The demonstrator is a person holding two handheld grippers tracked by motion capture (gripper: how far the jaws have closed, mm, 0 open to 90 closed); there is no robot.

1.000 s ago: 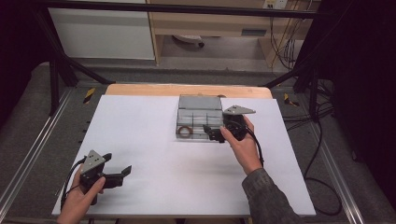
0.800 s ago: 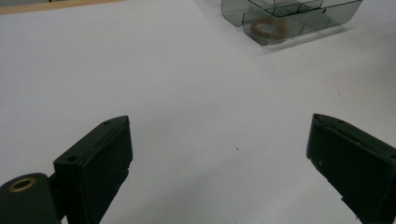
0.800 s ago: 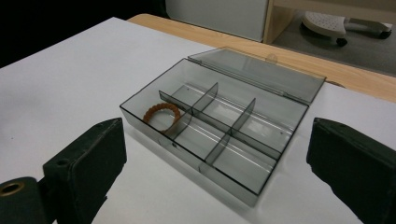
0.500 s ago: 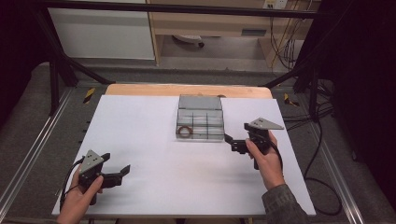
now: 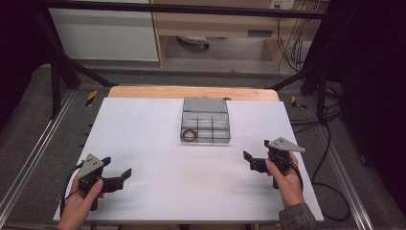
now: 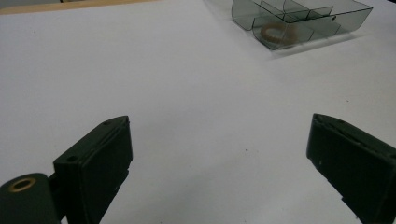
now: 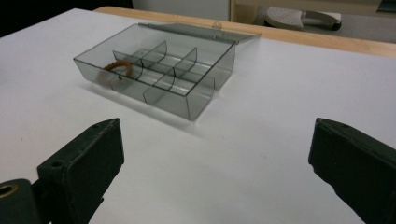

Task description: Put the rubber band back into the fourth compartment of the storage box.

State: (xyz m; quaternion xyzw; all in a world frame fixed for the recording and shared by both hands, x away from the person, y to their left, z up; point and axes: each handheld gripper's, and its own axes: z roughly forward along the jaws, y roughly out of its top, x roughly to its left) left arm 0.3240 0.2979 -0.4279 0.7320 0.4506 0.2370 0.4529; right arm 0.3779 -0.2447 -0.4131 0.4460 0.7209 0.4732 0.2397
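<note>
A clear grey compartment box (image 5: pixel 206 127) with its lid folded back sits at the middle back of the white table cover. A brown ring (image 5: pixel 190 135) lies in its front left compartment; the ring (image 7: pixel 120 66) and the box (image 7: pixel 159 74) are also in the right gripper view, and the box (image 6: pixel 299 21) and ring (image 6: pixel 279 33) at the top right of the left gripper view. My left gripper (image 5: pixel 123 175) rests near the front left edge, open and holding nothing. My right gripper (image 5: pixel 249 162) is at the front right, open, clear of the box.
The white cover (image 5: pixel 158 158) spans the table, with a wooden strip (image 5: pixel 191 92) along its far edge. Metal frame rails (image 5: pixel 28 163) run along both sides. Cables (image 5: pixel 330 143) trail on the floor at the right.
My right gripper has drawn back from the box's right side toward the front right of the table. The left gripper has stayed in place.
</note>
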